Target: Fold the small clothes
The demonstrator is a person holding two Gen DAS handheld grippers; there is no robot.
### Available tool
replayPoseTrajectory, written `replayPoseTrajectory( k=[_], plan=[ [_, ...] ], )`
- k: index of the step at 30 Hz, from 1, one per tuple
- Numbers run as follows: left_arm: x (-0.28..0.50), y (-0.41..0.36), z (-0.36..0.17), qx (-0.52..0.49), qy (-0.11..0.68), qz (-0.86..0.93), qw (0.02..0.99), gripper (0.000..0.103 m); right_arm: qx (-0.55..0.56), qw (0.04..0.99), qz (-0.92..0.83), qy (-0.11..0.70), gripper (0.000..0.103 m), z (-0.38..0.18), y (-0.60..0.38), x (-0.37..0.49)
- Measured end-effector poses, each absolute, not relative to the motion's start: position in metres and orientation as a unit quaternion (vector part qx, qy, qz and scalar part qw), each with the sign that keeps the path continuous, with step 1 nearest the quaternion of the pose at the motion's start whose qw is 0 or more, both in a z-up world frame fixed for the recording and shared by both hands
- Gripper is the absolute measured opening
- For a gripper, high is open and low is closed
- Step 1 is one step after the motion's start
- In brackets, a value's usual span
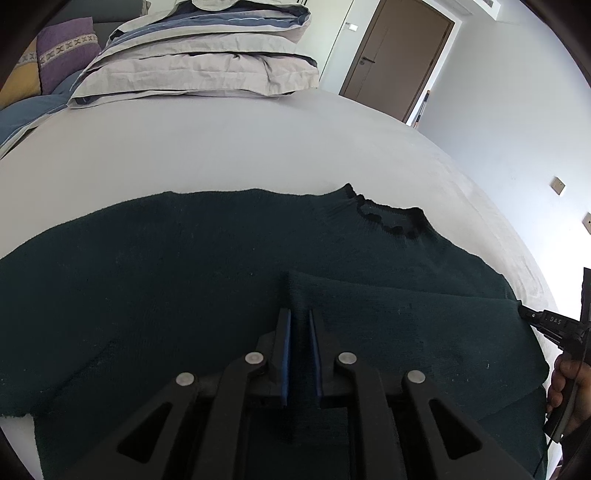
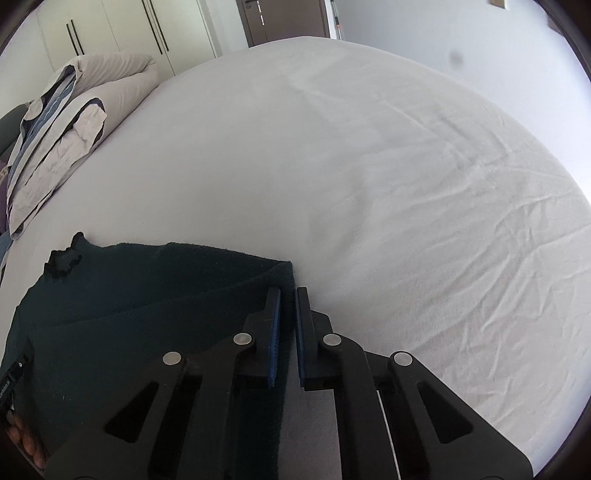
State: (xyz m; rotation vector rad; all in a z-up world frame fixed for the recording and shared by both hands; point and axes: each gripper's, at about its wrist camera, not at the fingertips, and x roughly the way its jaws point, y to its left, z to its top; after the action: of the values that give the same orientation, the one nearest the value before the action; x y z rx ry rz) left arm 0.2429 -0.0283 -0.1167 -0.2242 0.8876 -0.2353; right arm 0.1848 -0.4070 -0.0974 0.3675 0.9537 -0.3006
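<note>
A dark green knit sweater (image 1: 166,280) lies flat on the bed, its neckline (image 1: 391,218) at the far right. One sleeve (image 1: 388,306) is folded in across the body. My left gripper (image 1: 300,317) is shut on the end of that sleeve, over the sweater's middle. In the right wrist view my right gripper (image 2: 288,295) is shut on the folded right edge of the sweater (image 2: 147,295) near its far corner. The right gripper also shows in the left wrist view (image 1: 532,317) at the sweater's right edge.
The grey bed sheet (image 2: 369,166) stretches wide beyond the sweater. Folded duvets and pillows (image 1: 207,62) are stacked at the head of the bed. A brown door (image 1: 399,55) and white walls stand beyond the bed. Wardrobe doors (image 2: 110,33) are at the back left.
</note>
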Motion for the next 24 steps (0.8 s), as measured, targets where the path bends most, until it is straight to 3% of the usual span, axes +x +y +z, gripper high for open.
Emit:
replayPoseTrajectory(
  k=[2, 5, 9, 14, 22, 24],
  plan=[
    [0.244, -0.028, -0.117, -0.109, 0.428, -0.113, 0.89, 0.014, 0.199, 0.859, -0.138, 0.451, 0.005, -0.098, -0.413, 0.183],
    [0.245, -0.027, -0.118, -0.113, 0.43, -0.116, 0.888, 0.014, 0.203, 0.861, -0.157, 0.439, 0.015, -0.078, -0.408, 0.166],
    [0.245, -0.027, -0.12, -0.116, 0.428, -0.118, 0.889, 0.014, 0.188, 0.886, -0.108, 0.409, 0.015, -0.045, -0.372, 0.126],
    [0.244, -0.027, -0.12, -0.116, 0.427, -0.117, 0.889, 0.015, 0.14, 0.862, -0.084, 0.48, 0.014, -0.085, -0.34, 0.109],
    [0.256, -0.029, -0.115, -0.111, 0.432, -0.11, 0.888, 0.019, 0.112, 0.875, -0.097, 0.461, 0.014, -0.088, -0.336, 0.101],
    [0.253, -0.028, -0.11, -0.105, 0.431, -0.11, 0.889, 0.022, 0.124, 0.874, -0.103, 0.458, 0.019, -0.077, -0.327, 0.095]
  ],
)
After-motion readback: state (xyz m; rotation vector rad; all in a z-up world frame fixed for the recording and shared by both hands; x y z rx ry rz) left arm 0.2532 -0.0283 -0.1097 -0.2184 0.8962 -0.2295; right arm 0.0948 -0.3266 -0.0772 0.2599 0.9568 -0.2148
